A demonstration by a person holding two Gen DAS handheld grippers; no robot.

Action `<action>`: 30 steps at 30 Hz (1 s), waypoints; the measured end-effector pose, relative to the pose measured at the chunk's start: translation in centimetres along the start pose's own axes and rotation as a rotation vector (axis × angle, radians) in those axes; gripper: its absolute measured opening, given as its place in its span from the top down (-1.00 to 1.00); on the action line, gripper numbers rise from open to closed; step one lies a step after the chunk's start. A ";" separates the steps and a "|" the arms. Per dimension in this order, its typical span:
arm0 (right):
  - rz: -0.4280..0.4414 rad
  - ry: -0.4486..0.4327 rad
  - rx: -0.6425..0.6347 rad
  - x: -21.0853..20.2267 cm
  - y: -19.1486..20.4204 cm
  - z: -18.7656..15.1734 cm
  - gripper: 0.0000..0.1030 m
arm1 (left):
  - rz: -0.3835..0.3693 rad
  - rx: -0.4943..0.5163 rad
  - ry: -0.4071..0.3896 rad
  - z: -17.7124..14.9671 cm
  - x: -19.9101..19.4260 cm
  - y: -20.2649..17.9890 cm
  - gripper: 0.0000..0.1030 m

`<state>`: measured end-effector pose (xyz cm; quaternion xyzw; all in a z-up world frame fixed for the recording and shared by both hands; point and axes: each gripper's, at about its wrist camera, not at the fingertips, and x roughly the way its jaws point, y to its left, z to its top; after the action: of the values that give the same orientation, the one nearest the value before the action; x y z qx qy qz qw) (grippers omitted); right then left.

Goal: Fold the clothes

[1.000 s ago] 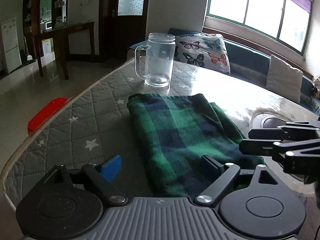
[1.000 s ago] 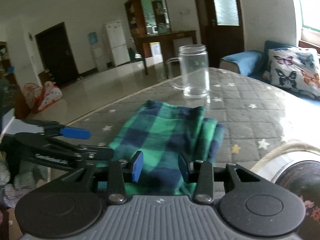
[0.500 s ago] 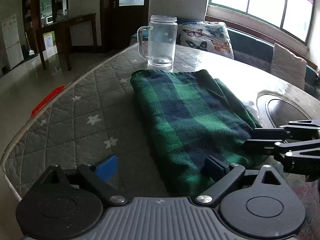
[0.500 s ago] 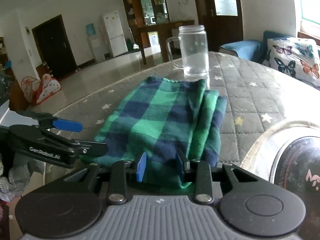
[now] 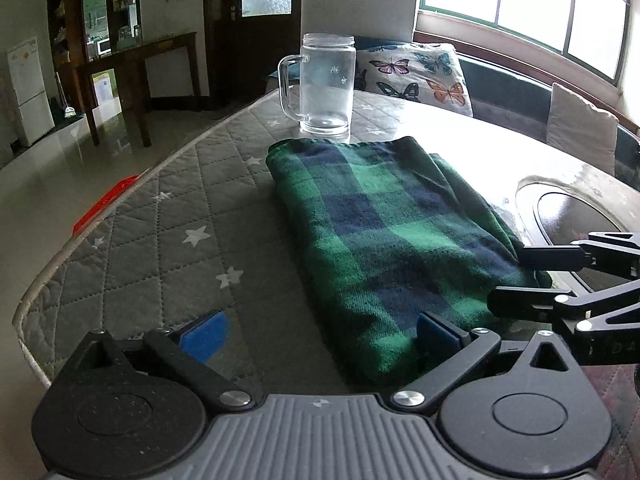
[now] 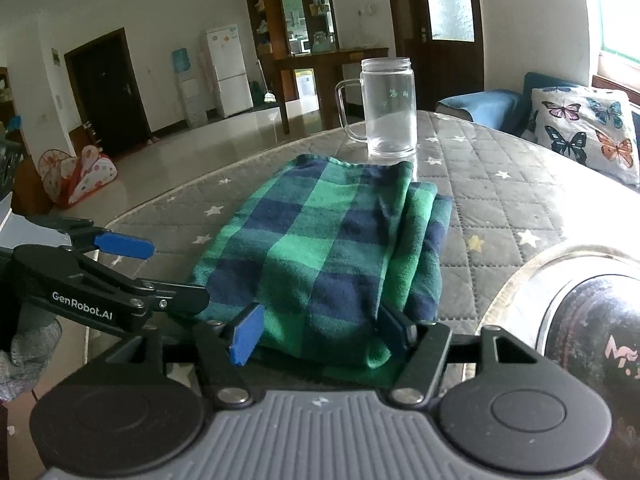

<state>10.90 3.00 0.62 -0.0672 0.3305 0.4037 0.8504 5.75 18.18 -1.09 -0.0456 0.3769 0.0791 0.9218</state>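
Both grippers spread at the folded cloth's near edge

My left gripper [image 5: 320, 334] and right gripper [image 6: 320, 330] hide the plaid cloth [image 5: 384, 236] hem; I cannot tell whether the pads touch it.

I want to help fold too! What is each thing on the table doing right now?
Plaid cloth: folded, lying flat on the quilted mat.
Glass mug: upright, looks empty, beyond the cloth.
Left tool: open, astride the cloth's near corner.
Right tool: open around the cloth's near edge.
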 end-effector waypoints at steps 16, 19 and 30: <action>-0.072 -0.066 0.034 -3.0 -0.1 -1.0 -0.96 | 0.012 -0.002 -0.026 -1.2 -2.1 -0.6 -1.00; -0.084 -0.084 0.037 -3.8 0.2 -1.2 -1.00 | 0.007 -0.006 -0.037 -1.5 -2.8 -0.7 -1.00; -0.119 -0.113 0.052 -5.9 1.1 -2.2 -1.00 | 0.036 -0.024 -0.049 -2.8 -5.1 -1.4 -1.00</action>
<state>6.26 -0.88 2.70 -0.0415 0.2878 0.3467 0.8918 0.52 15.81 0.51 -0.0481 0.3540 0.1012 0.9285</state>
